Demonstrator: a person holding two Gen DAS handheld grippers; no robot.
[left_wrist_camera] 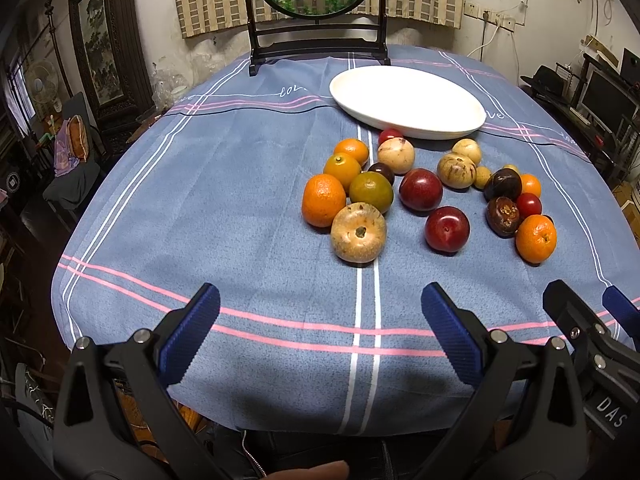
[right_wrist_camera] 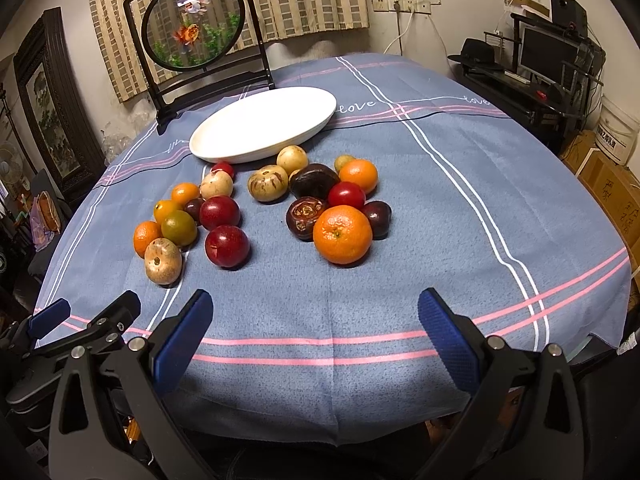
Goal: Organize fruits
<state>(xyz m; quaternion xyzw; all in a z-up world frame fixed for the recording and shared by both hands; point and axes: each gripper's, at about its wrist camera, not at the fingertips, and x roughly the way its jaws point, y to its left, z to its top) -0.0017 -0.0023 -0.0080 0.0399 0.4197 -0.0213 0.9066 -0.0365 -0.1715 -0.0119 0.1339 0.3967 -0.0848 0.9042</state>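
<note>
Left gripper (left_wrist_camera: 320, 312): jaws wide, holding nothing, above the near table (left_wrist_camera: 240, 208) edge. Right gripper (right_wrist_camera: 316, 316): jaws wide, holding nothing, just beside the left one at its 3 o'clock. Fruits (right_wrist_camera: 260, 208) lie loose on the blue cloth mid-table, in two clusters with two red ones between. White plate (right_wrist_camera: 264, 124) sits at 12 o'clock of the fruits, bare, with the nearest fruits at its rim.
</note>
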